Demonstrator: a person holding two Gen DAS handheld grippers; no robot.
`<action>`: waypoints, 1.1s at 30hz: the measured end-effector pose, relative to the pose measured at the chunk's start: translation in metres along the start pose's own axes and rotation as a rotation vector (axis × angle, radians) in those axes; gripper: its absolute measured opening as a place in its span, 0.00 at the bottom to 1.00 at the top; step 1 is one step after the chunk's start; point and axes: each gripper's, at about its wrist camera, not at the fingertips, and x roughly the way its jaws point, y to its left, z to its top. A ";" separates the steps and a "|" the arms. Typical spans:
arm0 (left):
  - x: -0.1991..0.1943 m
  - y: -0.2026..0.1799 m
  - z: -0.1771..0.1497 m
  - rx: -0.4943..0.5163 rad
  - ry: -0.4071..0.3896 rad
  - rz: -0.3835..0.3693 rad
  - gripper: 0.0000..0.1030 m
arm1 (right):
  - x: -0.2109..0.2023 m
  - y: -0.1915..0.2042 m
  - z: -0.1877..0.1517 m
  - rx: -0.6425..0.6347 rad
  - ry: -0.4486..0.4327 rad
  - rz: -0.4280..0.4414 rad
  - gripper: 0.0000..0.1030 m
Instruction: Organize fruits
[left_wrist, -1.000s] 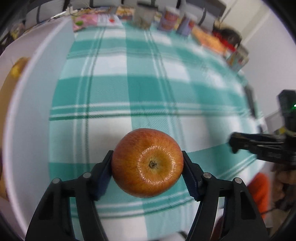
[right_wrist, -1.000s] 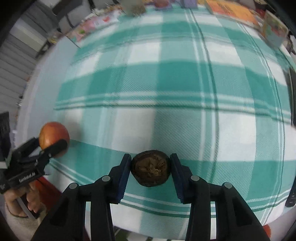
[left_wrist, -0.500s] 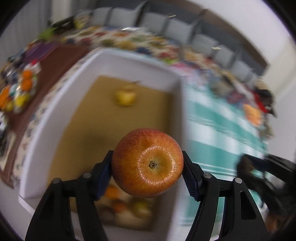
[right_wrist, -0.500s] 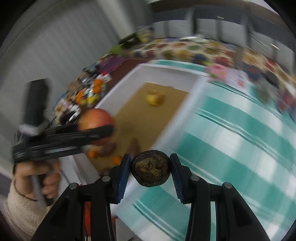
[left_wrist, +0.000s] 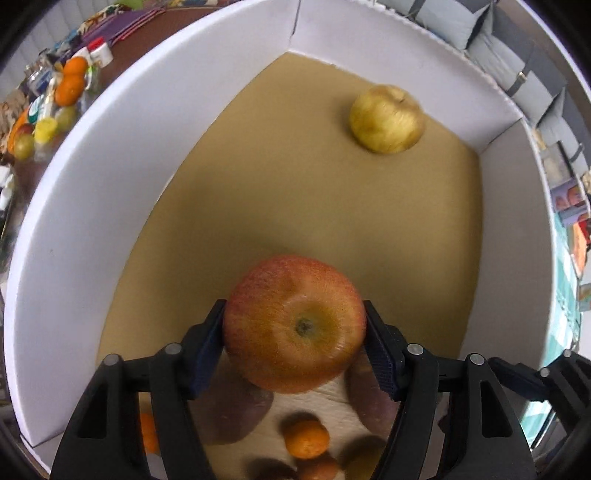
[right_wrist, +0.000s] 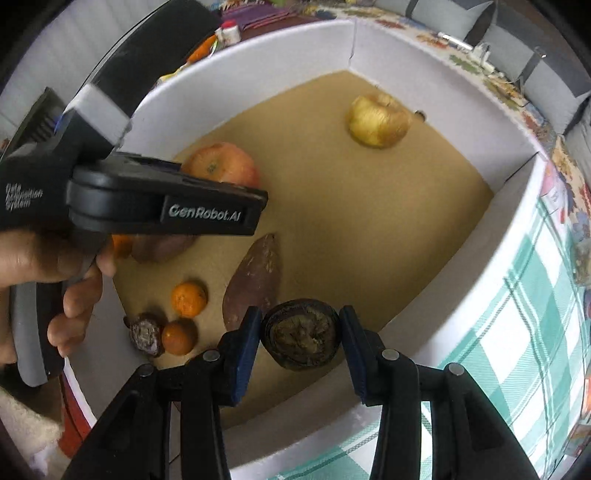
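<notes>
Box contents, by my count: one yellow apple (right_wrist: 378, 120), two sweet potatoes (right_wrist: 253, 277), three tangerines (right_wrist: 188, 299), one dark purple fruit (right_wrist: 146, 334). My left gripper (left_wrist: 295, 347) clamps one red apple (left_wrist: 293, 325) above the white box (left_wrist: 92, 147). My right gripper (right_wrist: 301, 338), jaws just easing apart, has one dark husked fruit (right_wrist: 301, 334) between its pads over the box's near side; a slight gap shows.

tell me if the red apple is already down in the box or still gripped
Still gripped: in the left wrist view the left gripper has both blue pads pressed against the red apple, held over the white box; whether it touches the floor is unclear.
</notes>
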 end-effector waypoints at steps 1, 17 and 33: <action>-0.003 0.000 -0.001 0.003 -0.011 -0.012 0.71 | -0.002 -0.001 0.000 -0.002 -0.001 -0.003 0.56; -0.187 -0.017 -0.092 0.091 -0.517 0.193 0.91 | -0.145 -0.002 -0.053 0.159 -0.339 -0.065 1.00; -0.173 -0.001 -0.165 -0.009 -0.390 0.157 0.91 | -0.136 0.055 -0.101 0.200 -0.284 -0.069 1.00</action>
